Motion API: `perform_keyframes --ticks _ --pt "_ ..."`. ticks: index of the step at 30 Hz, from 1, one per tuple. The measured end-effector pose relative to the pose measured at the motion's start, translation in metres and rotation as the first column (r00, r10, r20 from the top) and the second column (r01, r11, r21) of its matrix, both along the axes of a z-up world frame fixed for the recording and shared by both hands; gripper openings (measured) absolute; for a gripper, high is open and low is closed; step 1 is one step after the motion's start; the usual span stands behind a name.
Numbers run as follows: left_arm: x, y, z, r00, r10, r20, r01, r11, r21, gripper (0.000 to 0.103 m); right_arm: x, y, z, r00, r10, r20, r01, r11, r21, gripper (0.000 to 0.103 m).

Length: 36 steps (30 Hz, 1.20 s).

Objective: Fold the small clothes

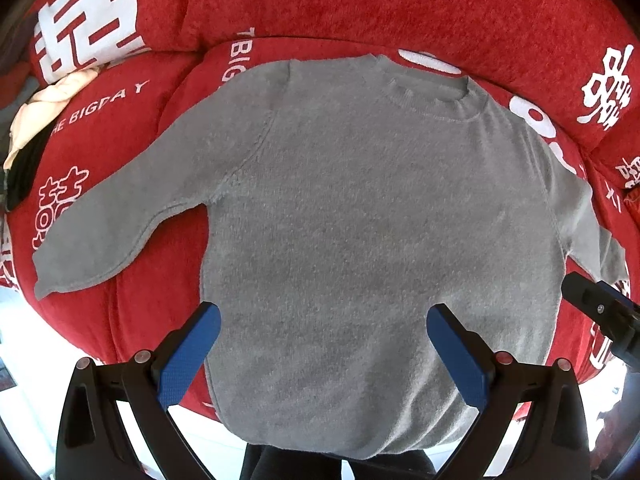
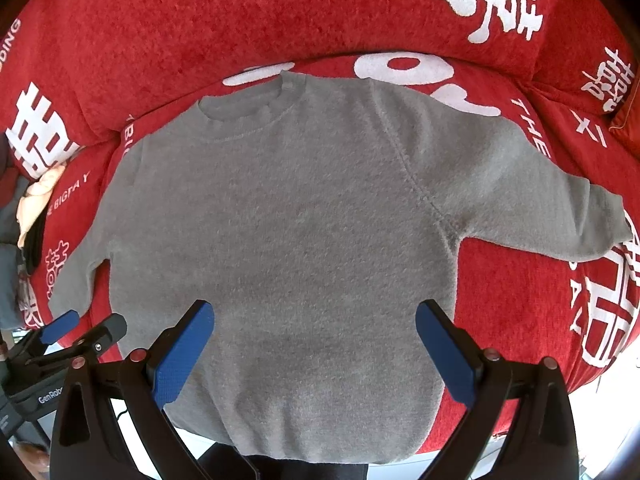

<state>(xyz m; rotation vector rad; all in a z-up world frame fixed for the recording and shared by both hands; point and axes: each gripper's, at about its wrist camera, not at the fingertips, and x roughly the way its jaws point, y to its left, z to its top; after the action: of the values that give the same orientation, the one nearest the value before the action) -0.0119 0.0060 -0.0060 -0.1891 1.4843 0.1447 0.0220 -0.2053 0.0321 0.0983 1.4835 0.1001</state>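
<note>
Grey sweater (image 1: 360, 208) spread flat, front up, on a red sofa cover (image 1: 400, 4) printed with white lettering; collar toward the top of both frames, hem draped over the front edge at the bottom. One sleeve (image 1: 120, 216) angled toward the lower left of the left-wrist frame, the other sleeve (image 2: 540, 200) reaching the right edge of the right-wrist frame. No fold begun, by the look of it.

Left tool (image 1: 322, 320) hovering over the lower body of the sweater, blue pads wide apart, nothing between them. Right tool (image 2: 314, 316) likewise spread and empty above the hem area. Each tool's tip also visible at the edge of the other's view.

Risks from here: fuzzy knit likely to drag on the plush cover, so a pull on one sleeve could skew the whole body rather than fold it. A pinch too deep could catch the cover along with the knit. Hem hanging past the edge could slide downward once the upper part is lifted. Uneven grips on the two sides would leave a crooked fold line.

Hard to make out: hem edge hidden behind the tool bodies at the bottom; height of the pads above the cloth unclear. Pale and dark bundle (image 1: 36, 120) at the left edge, probably more clothes, too cropped to identify.
</note>
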Motion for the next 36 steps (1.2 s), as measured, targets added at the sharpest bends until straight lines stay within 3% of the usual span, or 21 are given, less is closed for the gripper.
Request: perform_keyframes --ticks 12,25,33,36 --pt "-0.004 0.008 -0.004 1.0 0.025 -0.013 -0.025 1.0 0.012 0.103 -0.003 0.009 -0.004 1.0 0.011 -0.008 -0.011 1.0 -0.006 0.101" --pt "-0.008 0.029 -0.007 0.997 0.079 0.026 -0.077 0.995 -0.064 0.103 -0.002 0.027 0.0 0.999 0.046 -0.012 -0.046 0.999 -0.025 0.101" --pt "-0.022 0.091 -0.014 0.978 0.198 0.063 -0.191 0.977 -0.098 0.103 0.002 0.069 -0.001 0.991 0.13 -0.007 -0.13 0.991 -0.006 0.101" --pt "-0.033 0.129 -0.02 0.958 0.275 0.077 -0.264 0.956 -0.131 0.103 0.002 0.09 -0.004 0.986 0.165 -0.008 -0.165 0.986 0.009 0.101"
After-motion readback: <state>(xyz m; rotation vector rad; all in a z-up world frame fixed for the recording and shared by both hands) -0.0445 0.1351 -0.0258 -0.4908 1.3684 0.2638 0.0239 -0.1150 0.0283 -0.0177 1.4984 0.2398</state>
